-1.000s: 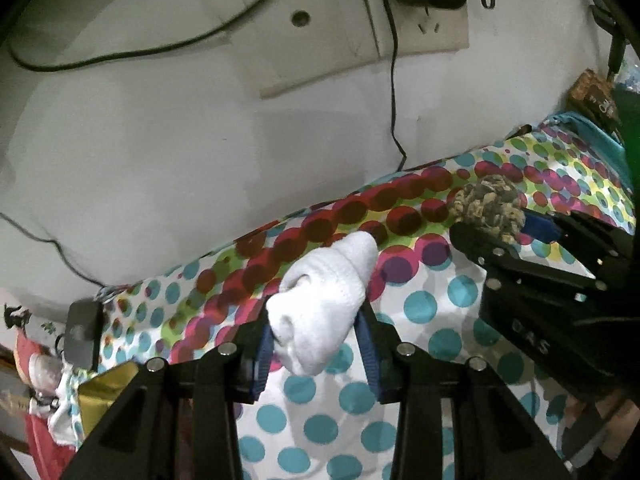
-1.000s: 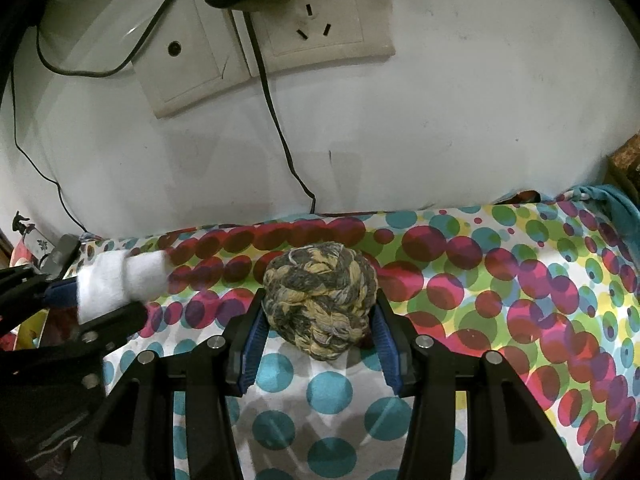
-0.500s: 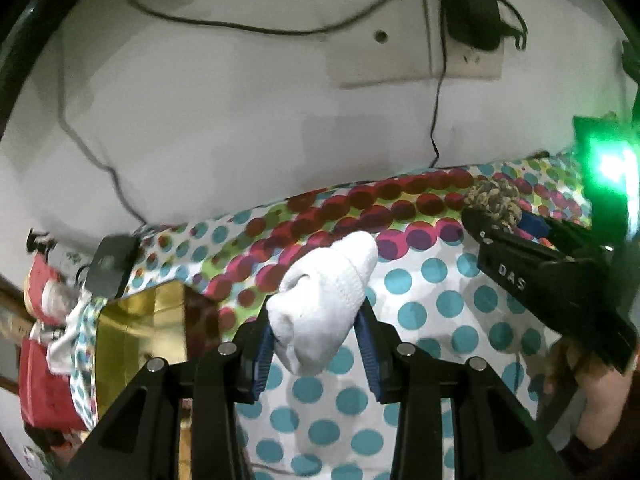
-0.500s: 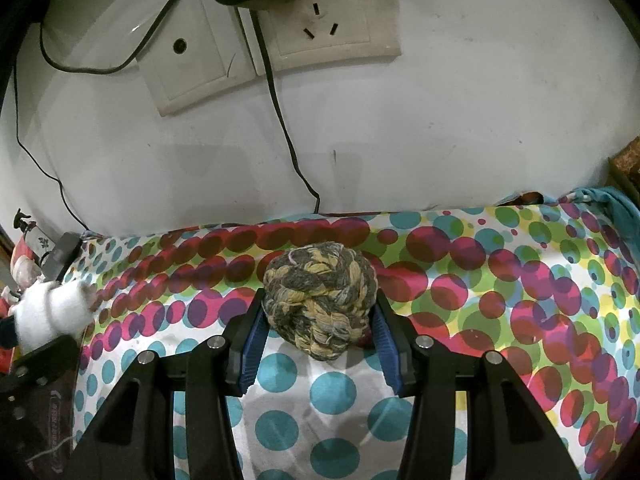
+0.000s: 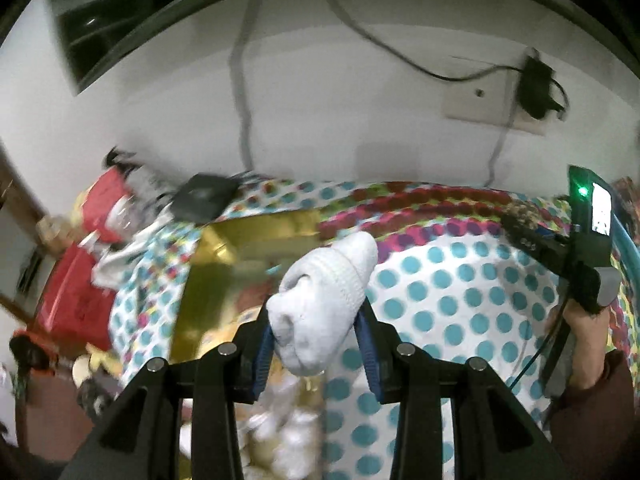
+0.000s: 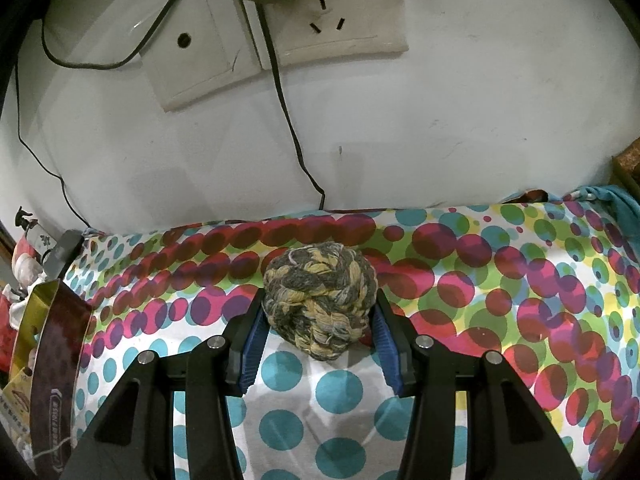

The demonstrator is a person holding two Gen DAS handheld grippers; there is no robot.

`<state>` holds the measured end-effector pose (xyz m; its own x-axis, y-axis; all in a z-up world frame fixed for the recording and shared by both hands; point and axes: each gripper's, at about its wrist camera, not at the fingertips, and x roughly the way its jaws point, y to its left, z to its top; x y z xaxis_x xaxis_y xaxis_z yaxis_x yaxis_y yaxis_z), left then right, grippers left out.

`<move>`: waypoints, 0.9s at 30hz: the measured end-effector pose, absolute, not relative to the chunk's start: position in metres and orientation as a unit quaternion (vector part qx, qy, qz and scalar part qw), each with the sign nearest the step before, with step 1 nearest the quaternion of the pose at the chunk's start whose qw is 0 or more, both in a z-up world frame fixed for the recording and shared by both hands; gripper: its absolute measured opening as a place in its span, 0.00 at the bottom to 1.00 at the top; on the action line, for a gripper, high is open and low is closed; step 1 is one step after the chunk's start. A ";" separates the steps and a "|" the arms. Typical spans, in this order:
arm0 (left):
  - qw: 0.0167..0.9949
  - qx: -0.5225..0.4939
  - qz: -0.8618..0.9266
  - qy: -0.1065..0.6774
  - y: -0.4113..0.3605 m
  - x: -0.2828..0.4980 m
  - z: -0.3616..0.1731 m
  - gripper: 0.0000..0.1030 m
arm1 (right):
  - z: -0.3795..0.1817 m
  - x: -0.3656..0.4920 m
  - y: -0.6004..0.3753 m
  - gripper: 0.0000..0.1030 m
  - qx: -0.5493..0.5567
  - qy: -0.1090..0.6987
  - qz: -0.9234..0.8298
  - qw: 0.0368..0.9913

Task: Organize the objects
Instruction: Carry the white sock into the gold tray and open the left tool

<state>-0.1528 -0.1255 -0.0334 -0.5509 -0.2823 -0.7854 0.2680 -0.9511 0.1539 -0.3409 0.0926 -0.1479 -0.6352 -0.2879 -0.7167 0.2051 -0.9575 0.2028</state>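
Note:
My left gripper (image 5: 316,344) is shut on a rolled white sock (image 5: 324,300) and holds it above the right rim of a gold box (image 5: 224,248) that holds pale items. My right gripper (image 6: 320,340) is shut on a grey-and-yellow braided rope ball (image 6: 320,300) just above the dotted cloth (image 6: 500,300). The right gripper also shows at the right of the left wrist view (image 5: 516,224). The gold box shows at the far left of the right wrist view (image 6: 52,344).
A white wall with sockets (image 6: 340,16), plugs and hanging cables (image 6: 292,128) stands behind the cloth. A black device (image 5: 204,200) lies at the box's far corner. Red packets (image 5: 76,304) and clutter lie left of the box.
My left gripper has swung left with the sock, from over the dotted cloth to over the gold box. The right gripper has stayed almost still with the rope ball.

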 end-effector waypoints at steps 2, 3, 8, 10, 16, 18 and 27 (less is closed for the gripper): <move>0.168 0.447 -0.879 0.008 -0.140 -0.141 -0.031 0.37 | -0.149 -0.340 0.090 0.45 0.405 -0.049 -0.903 0.137; 0.179 0.446 -0.877 0.015 -0.148 -0.134 -0.031 0.37 | -0.149 -0.340 0.088 0.45 0.404 -0.047 -0.903 0.136; 0.204 0.446 -0.870 0.048 -0.179 -0.116 -0.036 0.37 | -0.150 -0.340 0.086 0.45 0.403 -0.042 -0.904 0.135; 0.217 0.448 -0.866 0.054 -0.189 -0.114 -0.042 0.37 | -0.150 -0.339 0.085 0.45 0.402 -0.041 -0.905 0.133; 0.218 0.456 -0.860 0.068 -0.211 -0.128 -0.059 0.37 | -0.152 -0.341 0.079 0.45 0.402 -0.034 -0.905 0.133; 0.218 0.457 -0.860 0.059 -0.214 -0.135 -0.064 0.37 | -0.152 -0.341 0.079 0.45 0.401 -0.034 -0.906 0.132; 0.209 0.478 -0.848 0.090 -0.229 -0.158 -0.089 0.39 | -0.153 -0.343 0.077 0.45 0.403 -0.034 -0.905 0.133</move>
<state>-0.1582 -0.2288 -0.0888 -0.4555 -0.2685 -0.8488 0.4405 -0.8965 0.0472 -0.3428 0.0773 -0.1533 -0.6399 -0.2687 -0.7199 0.2141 -0.9621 0.1688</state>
